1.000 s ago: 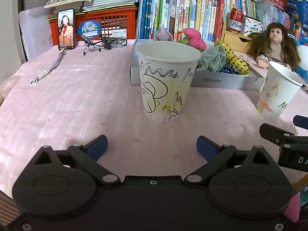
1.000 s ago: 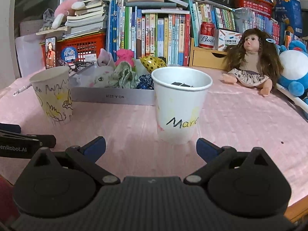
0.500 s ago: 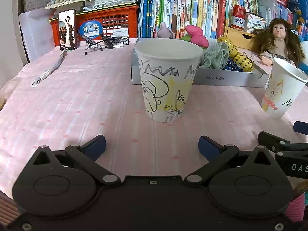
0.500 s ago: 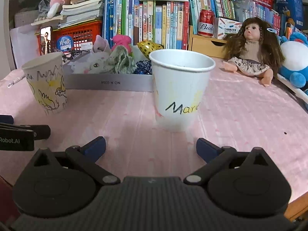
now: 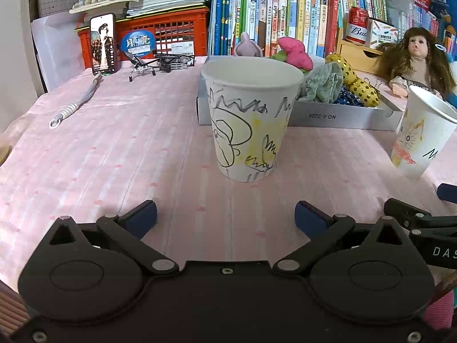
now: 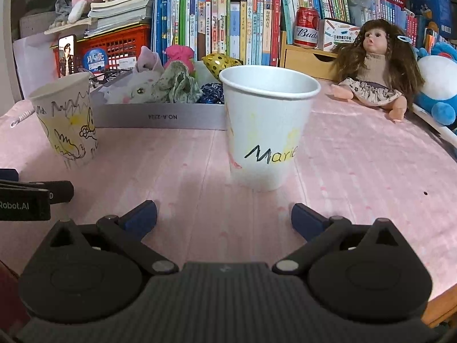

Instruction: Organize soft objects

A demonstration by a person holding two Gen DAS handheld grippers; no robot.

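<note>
A pink tablecloth (image 5: pixel 120 148) covered the table before a wall of books (image 6: pixel 228 25). We held the left gripper (image 5: pixel 225 218) with its jaws spread wide and empty, facing a scribbled paper cup (image 5: pixel 248 123). Our right gripper (image 6: pixel 224 217) was likewise wide apart, facing the cup marked "Marie" (image 6: pixel 267 131). The soft toys (image 6: pixel 171 84) lay heaped in the grey box (image 6: pixel 160 118) just behind both cups, near a doll (image 6: pixel 377 68).
</note>
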